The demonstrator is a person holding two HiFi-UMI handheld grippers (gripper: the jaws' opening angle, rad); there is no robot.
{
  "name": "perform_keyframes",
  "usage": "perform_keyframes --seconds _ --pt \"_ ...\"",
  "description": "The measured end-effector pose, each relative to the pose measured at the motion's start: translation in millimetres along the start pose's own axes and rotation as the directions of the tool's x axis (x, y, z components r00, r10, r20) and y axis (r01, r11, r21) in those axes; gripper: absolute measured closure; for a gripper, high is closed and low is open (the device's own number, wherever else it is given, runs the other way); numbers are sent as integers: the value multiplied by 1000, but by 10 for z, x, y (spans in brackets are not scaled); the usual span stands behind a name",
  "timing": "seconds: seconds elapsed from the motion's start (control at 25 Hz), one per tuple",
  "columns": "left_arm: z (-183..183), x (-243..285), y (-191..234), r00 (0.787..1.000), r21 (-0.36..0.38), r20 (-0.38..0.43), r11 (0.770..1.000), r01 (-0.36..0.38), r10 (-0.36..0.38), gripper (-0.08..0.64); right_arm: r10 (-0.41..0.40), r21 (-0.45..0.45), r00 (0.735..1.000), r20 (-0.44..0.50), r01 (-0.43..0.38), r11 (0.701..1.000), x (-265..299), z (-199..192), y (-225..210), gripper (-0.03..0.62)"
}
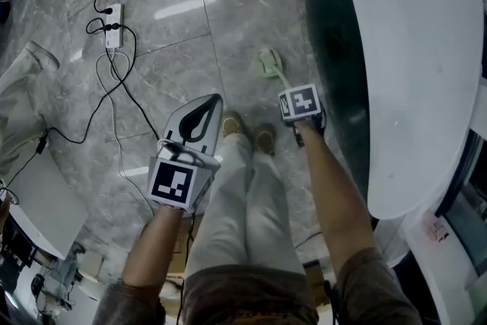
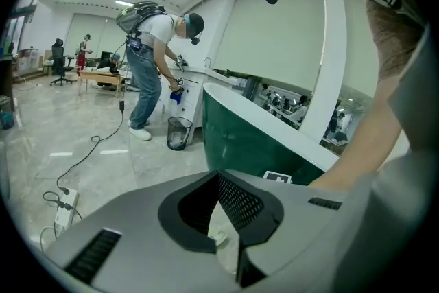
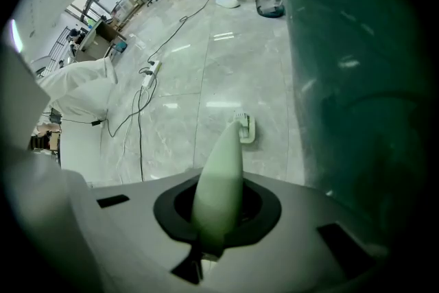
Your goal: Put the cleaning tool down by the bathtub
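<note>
The cleaning tool (image 1: pixel 271 65) is a pale green brush with a long handle. My right gripper (image 1: pixel 294 97) is shut on the handle's end, and the brush head points down at the marble floor. In the right gripper view the handle (image 3: pixel 219 171) runs out from between the jaws to the head (image 3: pixel 245 127), low over the floor beside the bathtub (image 3: pixel 357 79). The bathtub (image 1: pixel 411 49) has a white rim and a dark green side, at the right. My left gripper (image 1: pixel 207 109) hangs over the floor left of the person's legs. Its jaws are together, with nothing in them (image 2: pixel 236 264).
A power strip (image 1: pixel 112 25) with black and white cables lies on the floor at the upper left. A white cloth-covered object (image 1: pixel 23 80) stands at the left edge. The person's shoes (image 1: pixel 245 132) are just below the brush. A wastebasket (image 2: pixel 178 132) and another person (image 2: pixel 154 58) are farther off.
</note>
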State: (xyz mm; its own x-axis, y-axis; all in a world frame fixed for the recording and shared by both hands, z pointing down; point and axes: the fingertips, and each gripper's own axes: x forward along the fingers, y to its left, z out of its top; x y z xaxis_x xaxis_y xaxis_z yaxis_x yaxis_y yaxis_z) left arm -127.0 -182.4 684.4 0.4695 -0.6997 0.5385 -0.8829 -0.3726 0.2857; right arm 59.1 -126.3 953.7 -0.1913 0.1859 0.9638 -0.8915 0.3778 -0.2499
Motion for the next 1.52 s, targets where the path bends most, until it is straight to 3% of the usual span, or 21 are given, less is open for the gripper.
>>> perform_keyframes --seconds 0.36,0.68,0.88,1.16,1.4,1.52 --pt "-5 -21 59 1000 -6 2 1000 1 -1 560 -1 15 999 -50 1 1000 98 -1 12 577" --pt "-1 -41 103 1000 -14 10 1000 0 1 560 -22 18 1000 -21 22 1000 104 4 39 558" --pt "34 -51 22 1000 -12 17 1000 14 -14 560 -18 11 999 43 17 1000 -9 59 74 482" --pt "174 -125 -139 999 1 36 1000 22 -22 560 -44 10 990 134 43 999 -381 109 22 454" --pt "395 -294 -303 999 12 45 1000 13 -14 560 -36 -17 975 220 40 999 -850 139 150 459" --pt "527 -425 -415 999 14 41 1000 13 -14 560 -14 -21 960 280 21 1000 -1188 151 301 538"
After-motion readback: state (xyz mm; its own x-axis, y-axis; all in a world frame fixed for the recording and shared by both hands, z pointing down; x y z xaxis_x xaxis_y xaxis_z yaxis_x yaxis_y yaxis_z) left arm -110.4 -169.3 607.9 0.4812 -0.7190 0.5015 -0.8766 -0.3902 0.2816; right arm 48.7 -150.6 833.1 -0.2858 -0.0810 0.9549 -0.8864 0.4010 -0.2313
